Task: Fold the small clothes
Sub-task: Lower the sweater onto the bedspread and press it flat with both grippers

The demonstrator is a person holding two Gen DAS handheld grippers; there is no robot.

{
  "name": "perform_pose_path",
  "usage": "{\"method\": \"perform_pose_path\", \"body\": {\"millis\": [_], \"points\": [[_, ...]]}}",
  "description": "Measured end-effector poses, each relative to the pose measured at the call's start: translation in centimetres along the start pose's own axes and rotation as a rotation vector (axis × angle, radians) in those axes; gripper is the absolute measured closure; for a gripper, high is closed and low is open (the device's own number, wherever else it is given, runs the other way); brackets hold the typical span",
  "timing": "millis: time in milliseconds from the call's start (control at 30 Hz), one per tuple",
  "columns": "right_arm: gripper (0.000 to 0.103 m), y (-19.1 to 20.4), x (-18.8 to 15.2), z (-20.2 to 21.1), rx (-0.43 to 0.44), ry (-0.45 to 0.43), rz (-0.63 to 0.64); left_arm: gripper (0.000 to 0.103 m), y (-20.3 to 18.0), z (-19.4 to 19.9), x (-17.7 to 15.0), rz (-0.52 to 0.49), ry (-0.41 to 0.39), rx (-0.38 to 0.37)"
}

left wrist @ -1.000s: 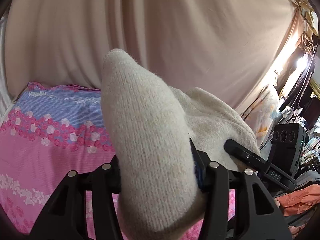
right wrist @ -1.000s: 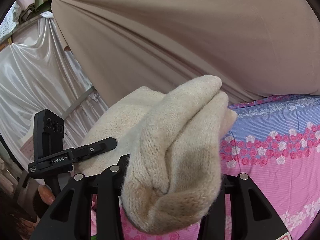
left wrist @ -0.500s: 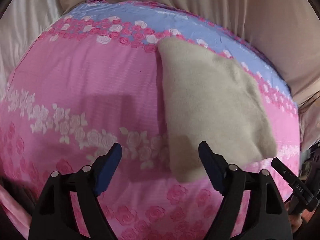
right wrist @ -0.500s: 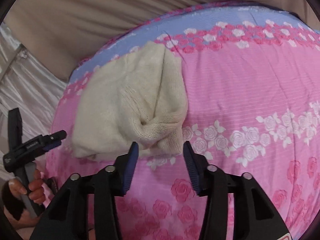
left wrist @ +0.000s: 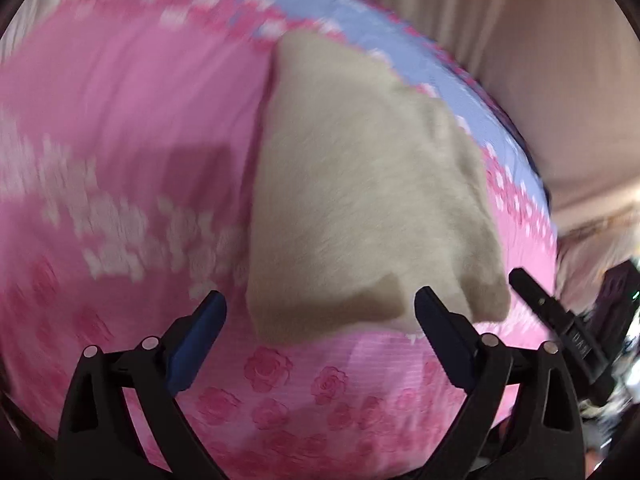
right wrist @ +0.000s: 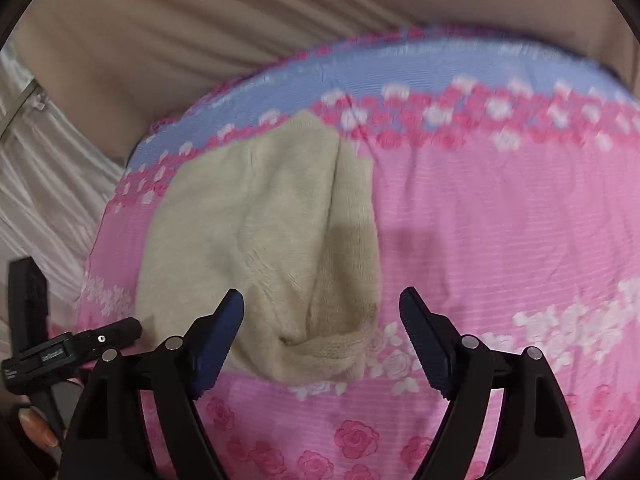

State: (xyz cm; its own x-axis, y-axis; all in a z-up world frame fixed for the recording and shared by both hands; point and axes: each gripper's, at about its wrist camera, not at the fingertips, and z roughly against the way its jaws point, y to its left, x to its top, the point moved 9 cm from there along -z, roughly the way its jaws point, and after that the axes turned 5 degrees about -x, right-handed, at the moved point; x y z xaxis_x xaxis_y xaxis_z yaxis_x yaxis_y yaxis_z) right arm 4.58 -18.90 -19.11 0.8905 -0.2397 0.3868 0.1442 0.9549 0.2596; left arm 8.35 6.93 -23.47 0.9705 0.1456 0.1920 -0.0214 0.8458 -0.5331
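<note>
A cream knitted garment (left wrist: 360, 200) lies folded on the pink flowered bedspread (left wrist: 120, 120). In the left wrist view my left gripper (left wrist: 320, 304) hovers over its near edge, jaws wide and still opening, nothing pressed between the blue pads. In the right wrist view the same garment (right wrist: 260, 240) shows a bunched fold at its near right corner. My right gripper (right wrist: 322, 304) hangs above that corner, jaws opening wide, pads clear of the knit. The other gripper (right wrist: 60, 352) shows at the left edge, with fingertips of a hand below it.
The bedspread (right wrist: 500, 220) has a blue band with roses along its far side. Beige curtain (right wrist: 200, 40) hangs behind the bed. The right gripper's body (left wrist: 560, 320) and dark clutter sit at the right edge of the left wrist view.
Both grippers held the garment up a second ago. It now lies flat on the bedspread, both grippers have let go and opened wide, and both have come lower and closer.
</note>
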Motion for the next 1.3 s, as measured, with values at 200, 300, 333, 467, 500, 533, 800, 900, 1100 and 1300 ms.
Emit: {"method": "perform_pose_path", "body": {"millis": [200, 300, 333, 467, 500, 533, 800, 900, 1100, 1300], "points": [[0.073, 1.3, -1.2, -1.7, 0.178, 0.111, -0.093, 0.056, -0.3, -0.5, 1.0, -0.070, 0.043, -0.003], [0.080, 2.9, -1.4, 1.6, 0.189, 0.053, -0.021, 0.056, 0.2, 1.2, 2.2, -0.125, 0.028, 0.046], [0.080, 2.8, -2.0, 1.1, 0.168, 0.061, -0.015, 0.054, 0.7, 0.7, 2.2, -0.145, 0.039, 0.076], [0.077, 0.4, -4.4, -2.4, 0.122, 0.110, -0.100, 0.046, 1.7, -1.7, 1.9, -0.160, 0.060, 0.108], [0.076, 0.4, -4.0, -1.4, 0.123, 0.095, -0.122, 0.046, 1.2, -1.3, 2.0, -0.173, 0.052, 0.113], [0.076, 0.5, -3.3, 0.1, 0.112, 0.062, -0.114, 0.046, 0.5, -0.7, 2.1, -0.203, 0.041, 0.120], [0.057, 0.5, -3.4, -3.2, -0.084, 0.141, 0.044, 0.043, -0.4, -1.5, 2.0, -0.296, 0.041, 0.208], [0.058, 0.5, -2.9, -1.4, -0.056, 0.087, -0.013, 0.034, -0.7, -1.3, 2.3, -0.323, 0.035, 0.242], [0.058, 0.6, -3.7, -4.7, -0.143, 0.127, 0.071, 0.030, -0.6, -2.3, 2.6, -0.369, 0.041, 0.283], [0.058, 0.5, -2.8, -1.6, -0.167, 0.056, 0.027, 0.030, -1.1, -1.7, 2.8, -0.387, 0.033, 0.287]]}}
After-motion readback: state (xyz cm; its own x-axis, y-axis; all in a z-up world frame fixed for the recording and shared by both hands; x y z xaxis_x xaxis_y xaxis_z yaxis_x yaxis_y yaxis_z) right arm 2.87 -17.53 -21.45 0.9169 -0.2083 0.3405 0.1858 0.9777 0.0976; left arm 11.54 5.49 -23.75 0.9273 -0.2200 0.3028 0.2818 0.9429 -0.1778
